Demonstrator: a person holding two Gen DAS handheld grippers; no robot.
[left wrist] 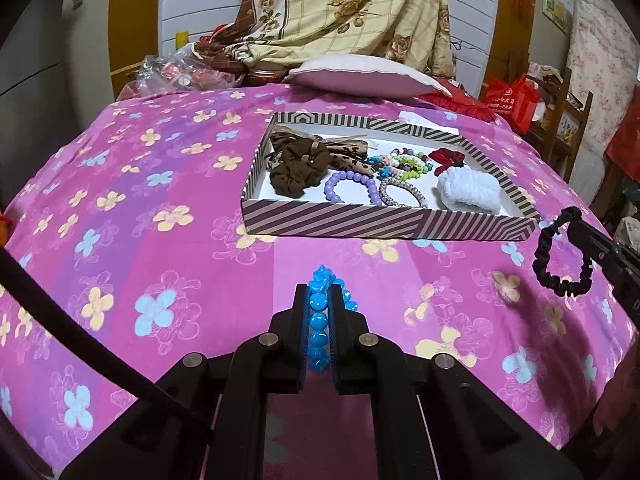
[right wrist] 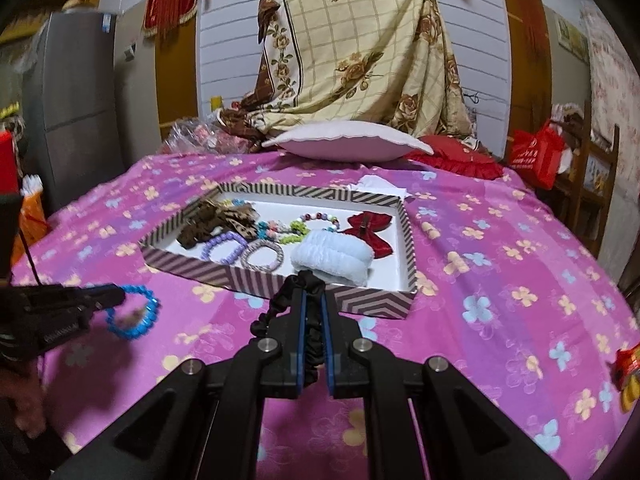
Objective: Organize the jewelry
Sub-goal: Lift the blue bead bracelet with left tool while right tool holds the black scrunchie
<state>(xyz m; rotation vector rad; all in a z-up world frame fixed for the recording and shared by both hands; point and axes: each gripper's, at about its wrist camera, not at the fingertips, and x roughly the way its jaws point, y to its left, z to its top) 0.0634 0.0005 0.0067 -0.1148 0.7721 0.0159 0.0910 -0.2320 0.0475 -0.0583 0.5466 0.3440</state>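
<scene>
Left wrist view: left gripper (left wrist: 319, 294), jaws nearly closed, pinching a bracelet of glossy round blue beads (left wrist: 319, 320) above the bed's pink floral sheet (left wrist: 160, 220). Ahead sits a shallow striped cardboard tray (left wrist: 340, 222), white inside. In it: brown crinkled scrunchie (left wrist: 298, 170), purple bead bracelet (left wrist: 354, 186), sparkly grey ring bracelet (left wrist: 402, 194), fluffy pale-blue band (left wrist: 468, 190), red bow (left wrist: 446, 158), mixed coloured beads (left wrist: 404, 164). At the right edge a black ruffled hair tie (left wrist: 560, 268) hangs from the other tool.

Right wrist view: right gripper (right wrist: 314, 300), jaws fully closed on the black hair tie, blue pads (right wrist: 330, 344) squeezing its gathered fabric, held just before the tray's near wall. Blue bracelet hangs at left in the left gripper, well apart from the tray.
</scene>
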